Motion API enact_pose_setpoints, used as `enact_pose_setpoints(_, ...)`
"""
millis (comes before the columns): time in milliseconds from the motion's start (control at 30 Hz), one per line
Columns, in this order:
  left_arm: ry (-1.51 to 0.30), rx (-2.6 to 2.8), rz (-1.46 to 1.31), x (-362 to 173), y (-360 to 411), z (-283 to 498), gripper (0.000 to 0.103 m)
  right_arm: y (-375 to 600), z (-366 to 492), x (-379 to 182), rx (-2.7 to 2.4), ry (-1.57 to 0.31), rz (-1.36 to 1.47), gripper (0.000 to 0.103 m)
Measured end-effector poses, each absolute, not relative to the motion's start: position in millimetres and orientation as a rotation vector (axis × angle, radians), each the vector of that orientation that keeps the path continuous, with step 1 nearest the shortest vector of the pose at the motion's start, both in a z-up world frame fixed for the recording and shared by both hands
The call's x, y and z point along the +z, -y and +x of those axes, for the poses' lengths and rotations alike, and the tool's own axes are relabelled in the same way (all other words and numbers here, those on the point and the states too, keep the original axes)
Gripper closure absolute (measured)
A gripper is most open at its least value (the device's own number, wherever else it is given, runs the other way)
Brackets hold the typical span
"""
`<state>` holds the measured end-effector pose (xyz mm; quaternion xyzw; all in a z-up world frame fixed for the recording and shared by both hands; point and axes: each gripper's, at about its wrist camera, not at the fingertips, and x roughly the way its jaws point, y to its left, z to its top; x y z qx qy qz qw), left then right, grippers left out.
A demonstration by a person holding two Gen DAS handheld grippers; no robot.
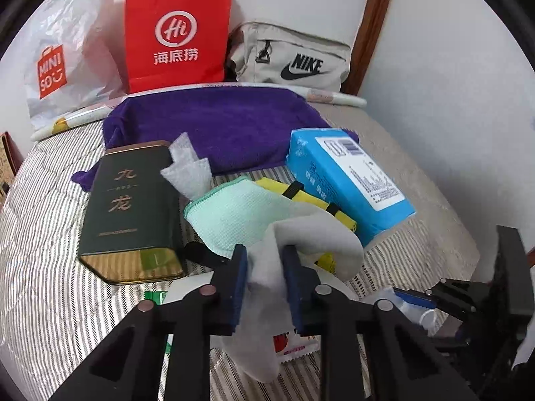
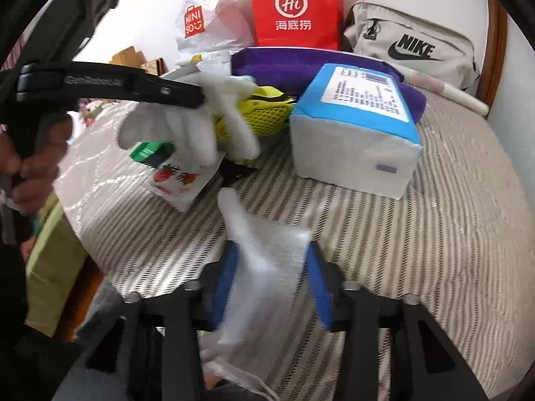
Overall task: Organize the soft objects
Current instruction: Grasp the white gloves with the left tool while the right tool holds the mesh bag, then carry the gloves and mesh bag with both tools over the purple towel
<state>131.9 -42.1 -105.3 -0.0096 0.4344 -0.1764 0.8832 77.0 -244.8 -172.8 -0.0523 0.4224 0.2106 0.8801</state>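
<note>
Grey cloth (image 1: 267, 267) sits clamped in the left gripper (image 1: 265, 267) at lower centre, draping downward, while the right gripper (image 2: 272, 280) pinches bubble wrap (image 2: 264, 267).

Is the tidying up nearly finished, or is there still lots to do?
Barely started. Nothing looks sorted yet. In hand: the left gripper pinches a grey cloth, and the right gripper has a clear plastic bag between its pads. Left to do: the mint cloth, yellow mesh pouch and purple towel lie jumbled on the striped bed.
</note>
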Motion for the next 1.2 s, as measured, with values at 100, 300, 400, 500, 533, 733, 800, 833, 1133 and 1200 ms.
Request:
enact_pose_setpoints(100, -0.885, -0.362, -0.049, -100.8, 29.6, 127.5, 0.088, 254.1, 82.6, -171.5, 0.433, -0.899, -0.067, 0.090)
enact_pose_setpoints(300, -0.843, -0.352, -0.142, -87.0, -1.7, 117.6, 0.090, 254.9, 84.9, -164.9, 0.412, -0.897, -0.080, 0.094)
enact_pose_setpoints(400, -0.829, -0.299, -0.153, -84.0, -18.7, 114.8, 0.092, 254.2, 87.6, -163.9, 0.401, -0.907, -0.078, 0.094)
enact_pose_setpoints(500, -0.810, -0.262, -0.185, -81.1, -39.9, 111.2, 0.092, 256.5, 89.7, -163.0, 0.390, -0.918, -0.060, 0.094)
enact_pose_setpoints(533, -0.808, -0.252, -0.195, -81.1, -46.3, 110.6, 0.092, 257.3, 89.9, -162.7, 0.386, -0.920, -0.057, 0.094)
enact_pose_setpoints(733, -0.840, -0.194, -0.193, -97.6, -61.0, 112.8, 0.092, 257.5, 91.6, -164.0, 0.362, -0.937, -0.065, 0.094)
enact_pose_setpoints(800, -0.878, -0.209, -0.195, -109.3, -60.7, 113.3, 0.092, 256.4, 91.2, -165.1, 0.359, -0.942, -0.073, 0.093)
enact_pose_setpoints(833, -0.892, -0.220, -0.201, -113.5, -59.8, 112.8, 0.092, 255.5, 91.8, -165.3, 0.359, -0.944, -0.077, 0.092)
enact_pose_setpoints(1133, -0.943, -0.313, -0.206, -135.6, -35.8, 110.2, 0.065, 255.3, 92.3, -168.9, 0.355, -0.961, -0.089, 0.086)
enact_pose_setpoints(1200, -0.937, -0.288, -0.186, -135.7, -30.7, 113.4, 0.064, 254.6, 92.2, -168.8, 0.355, -0.960, -0.091, 0.086)
